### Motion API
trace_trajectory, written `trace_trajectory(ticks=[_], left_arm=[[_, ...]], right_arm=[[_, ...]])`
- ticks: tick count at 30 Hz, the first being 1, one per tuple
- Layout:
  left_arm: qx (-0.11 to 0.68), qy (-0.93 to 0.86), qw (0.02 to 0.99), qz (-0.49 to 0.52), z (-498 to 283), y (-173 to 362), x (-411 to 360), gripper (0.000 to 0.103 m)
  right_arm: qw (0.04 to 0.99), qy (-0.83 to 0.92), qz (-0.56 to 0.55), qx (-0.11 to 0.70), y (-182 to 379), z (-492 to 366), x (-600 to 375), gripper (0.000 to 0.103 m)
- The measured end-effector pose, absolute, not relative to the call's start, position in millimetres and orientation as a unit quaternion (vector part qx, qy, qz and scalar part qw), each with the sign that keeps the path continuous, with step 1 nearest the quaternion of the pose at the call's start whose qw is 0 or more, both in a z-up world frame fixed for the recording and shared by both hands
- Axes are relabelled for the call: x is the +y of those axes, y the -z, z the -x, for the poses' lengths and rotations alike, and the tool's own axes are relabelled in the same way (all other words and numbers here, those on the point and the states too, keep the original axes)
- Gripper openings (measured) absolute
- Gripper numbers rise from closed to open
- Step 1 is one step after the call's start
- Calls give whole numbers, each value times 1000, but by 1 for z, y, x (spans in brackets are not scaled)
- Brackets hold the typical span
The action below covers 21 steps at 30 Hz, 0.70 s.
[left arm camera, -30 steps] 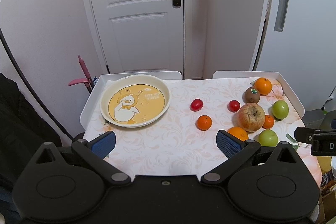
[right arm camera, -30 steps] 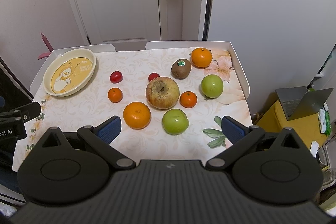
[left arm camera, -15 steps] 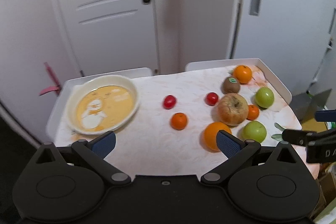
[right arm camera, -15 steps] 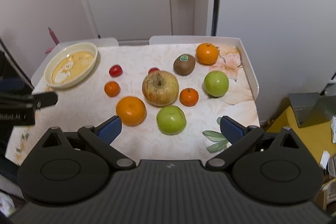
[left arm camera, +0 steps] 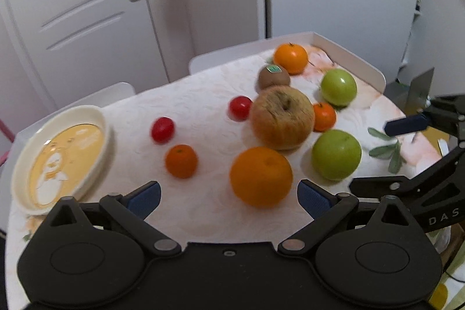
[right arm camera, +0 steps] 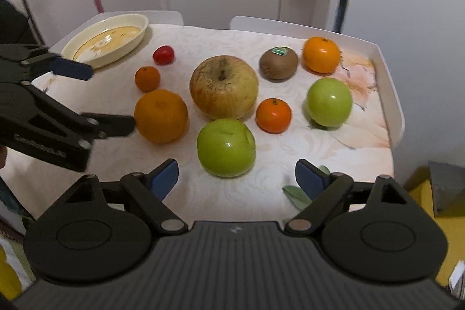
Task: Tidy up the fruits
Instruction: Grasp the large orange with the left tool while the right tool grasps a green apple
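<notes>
left hand-held gripper [left arm camera: 229, 198] wide, empty | right hand-held gripper [right arm camera: 237, 175] wide, empty | second cherry tomato [left arm camera: 240, 107]: left view only

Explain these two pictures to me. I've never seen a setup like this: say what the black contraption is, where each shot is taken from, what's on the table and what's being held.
There is no robot. A person holds a two-finger gripper in each hand, with a camera on each looking along its blue-padded fingers. One picture is from the left gripper, the other from the right gripper; each also shows the other at its edge. Both are open and hold nothing. On the table lie a big yellowish apple, two green apples, two large oranges, two small ones, a kiwi, two small red fruits and an empty duck-printed dish.
</notes>
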<state>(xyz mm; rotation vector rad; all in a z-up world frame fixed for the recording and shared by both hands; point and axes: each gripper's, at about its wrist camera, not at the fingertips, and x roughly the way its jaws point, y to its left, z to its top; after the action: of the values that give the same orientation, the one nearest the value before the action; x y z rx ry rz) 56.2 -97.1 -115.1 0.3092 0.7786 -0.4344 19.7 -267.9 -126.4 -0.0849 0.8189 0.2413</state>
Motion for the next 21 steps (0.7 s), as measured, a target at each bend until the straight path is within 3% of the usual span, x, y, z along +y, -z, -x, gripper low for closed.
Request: trace_trajectory(ticks=[9,14,16,21], left_arm=[[384,222,882,-158,-73,138,-120,89],[393,230,876,-159,-82,142,-126,75],[397,240,873,-155,-84,143,-127,65],[397,241,871,-158,-82,143,-129,64]], right_arm=[[905,-156,67,391,142,-34,-270,92],[901,-170,69,392,147,-42,-271,84],[901,-174,67,392,147,-44,-272,83],[900,-183,66,389,147,-48,-271,81]])
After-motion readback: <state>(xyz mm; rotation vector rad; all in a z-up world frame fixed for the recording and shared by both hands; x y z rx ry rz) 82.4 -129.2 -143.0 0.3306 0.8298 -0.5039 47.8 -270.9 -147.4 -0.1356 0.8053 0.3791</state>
